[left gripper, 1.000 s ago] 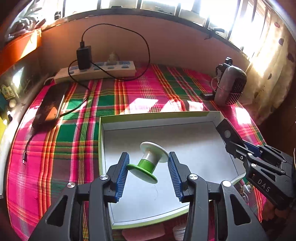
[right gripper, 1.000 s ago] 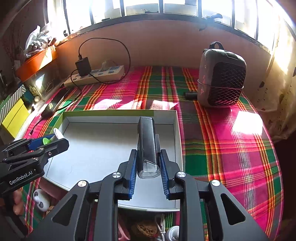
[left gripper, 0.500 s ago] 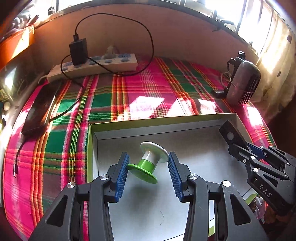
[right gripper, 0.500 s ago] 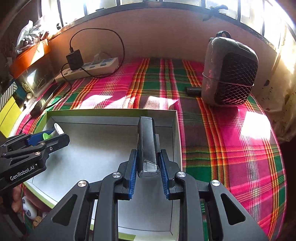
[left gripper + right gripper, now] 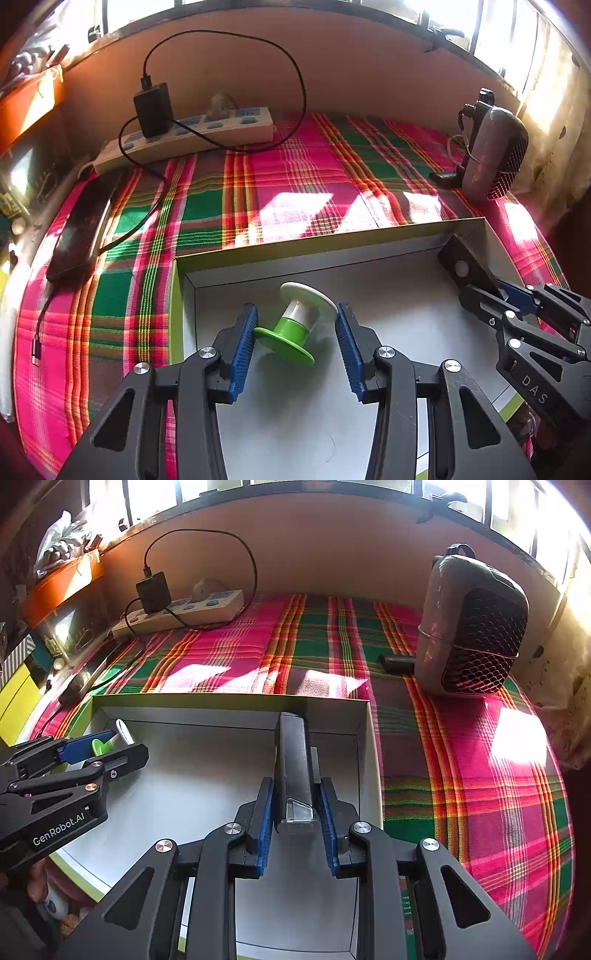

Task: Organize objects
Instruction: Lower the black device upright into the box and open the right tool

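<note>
Both grippers sit over the shallow white tray (image 5: 369, 254) with the green rim, on the plaid cloth (image 5: 295, 177). Left gripper (image 5: 295, 332): jaws fairly wide, a green-and-white spool (image 5: 295, 325) between the blue pads (image 5: 242, 343). Spool is tilted, green flange near and touching the left pad, white flange far and close against the right pad; gripped or just bracketed, cannot tell for sure, but contact on both sides looks likely. Spool is in the far left part of the tray, near the corner.

Right gripper (image 5: 297, 812): jaws narrow, clamped on a dark rectangular bar (image 5: 293, 768) that sticks out forward along the fingers, its far end close to the tray's far wall (image 5: 229, 710). Bar is at the right side of the tray, beside the right wall.

Left wrist view shows the spool's whole shape and the bar's far tip (image 5: 461, 267) poking out of the right gripper (image 5: 517, 299) at right. Right wrist view shows only slivers of the spool (image 5: 107, 742) in the left gripper (image 5: 107, 744), but gives the bar's top face and clear near end.

Far left by the wall: white power strip (image 5: 184, 609) with black charger (image 5: 153, 592) plugged in. Far right: grey mesh-front heater (image 5: 472, 627), standing on the cloth well apart from the tray. Dark phone (image 5: 79, 229) on the left edge of the cloth, only clear from the left wrist.
</note>
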Demonstrator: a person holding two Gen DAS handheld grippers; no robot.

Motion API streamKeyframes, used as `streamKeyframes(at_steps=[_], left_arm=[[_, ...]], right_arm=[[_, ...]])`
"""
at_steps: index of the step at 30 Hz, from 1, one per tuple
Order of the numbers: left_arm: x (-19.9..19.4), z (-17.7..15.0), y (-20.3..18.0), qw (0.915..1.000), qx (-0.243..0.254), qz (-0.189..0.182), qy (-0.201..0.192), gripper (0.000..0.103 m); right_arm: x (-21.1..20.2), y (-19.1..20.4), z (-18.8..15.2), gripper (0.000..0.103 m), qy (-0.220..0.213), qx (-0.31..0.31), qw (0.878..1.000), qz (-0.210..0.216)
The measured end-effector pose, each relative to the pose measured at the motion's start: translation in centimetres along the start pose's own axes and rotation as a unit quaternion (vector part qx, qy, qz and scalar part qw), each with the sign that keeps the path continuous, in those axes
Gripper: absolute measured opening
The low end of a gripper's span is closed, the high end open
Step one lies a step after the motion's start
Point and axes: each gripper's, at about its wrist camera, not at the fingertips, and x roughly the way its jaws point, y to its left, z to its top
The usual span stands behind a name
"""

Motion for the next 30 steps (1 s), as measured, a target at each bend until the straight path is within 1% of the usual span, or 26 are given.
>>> streamKeyframes(at_steps=[9, 24, 26, 30], left_arm=[[0.20, 0.07, -0.23, 1.0000, 0.003, 0.007, -0.002, 0.042], [0.24, 0.12, -0.33, 1.0000, -0.003, 0.005, -0.003, 0.042], [0.20, 0.10, -0.24, 1.0000, -0.004, 0.004, -0.003, 0.042], [0.19, 0.10, -0.27, 1.0000, -0.005, 0.005, -0.003, 0.042]], right_arm=[[0.10, 0.14, -0.02, 0.025, -0.002, -0.005, 1.000, -0.004], [-0.23, 0.06, 0.01, 0.026, -0.003, 0.010, 1.000, 0.004], [-0.24, 0.10, 0.02, 0.027, -0.003, 0.011, 1.000, 0.005], [-0.39, 0.20, 0.03, 0.033, -0.006, 0.012, 1.000, 0.008]])
